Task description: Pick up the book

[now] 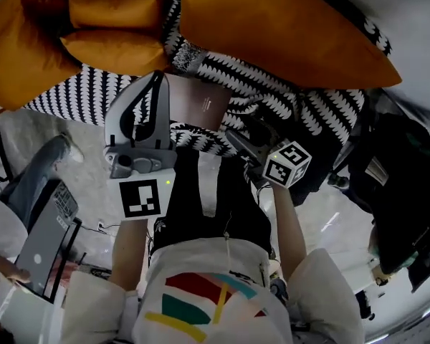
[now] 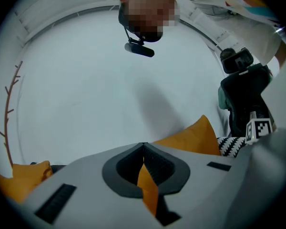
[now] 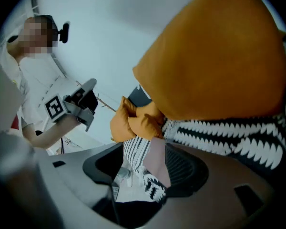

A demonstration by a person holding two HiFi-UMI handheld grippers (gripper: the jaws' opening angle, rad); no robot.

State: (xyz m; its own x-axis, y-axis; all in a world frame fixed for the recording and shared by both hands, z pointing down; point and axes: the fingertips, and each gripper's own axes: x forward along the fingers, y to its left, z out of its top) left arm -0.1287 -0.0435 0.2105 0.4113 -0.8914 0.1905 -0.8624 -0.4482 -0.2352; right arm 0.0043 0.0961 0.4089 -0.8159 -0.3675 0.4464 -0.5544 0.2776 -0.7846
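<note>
Head view: book [image 1: 201, 102] on throw [image 1: 287, 99]. Gripper views alone: right hand-held gripper [image 3: 144, 152] wide, book between jaws; left hand-held gripper [image 2: 143, 148] closed, empty.

Three views, one pile of cushions
My head view looks steeply down on the orange cushion [image 1: 287, 27] and patterned throw [image 1: 287, 95]; the right gripper view sits close against both; the left gripper view faces a pale wall [image 2: 86, 94], catching them low.

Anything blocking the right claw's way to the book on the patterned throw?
Nothing visible. The right claw is open at the near edge of the book, with part of it showing between the jaws. The left claw sits at the book's left side, out of the way.
</note>
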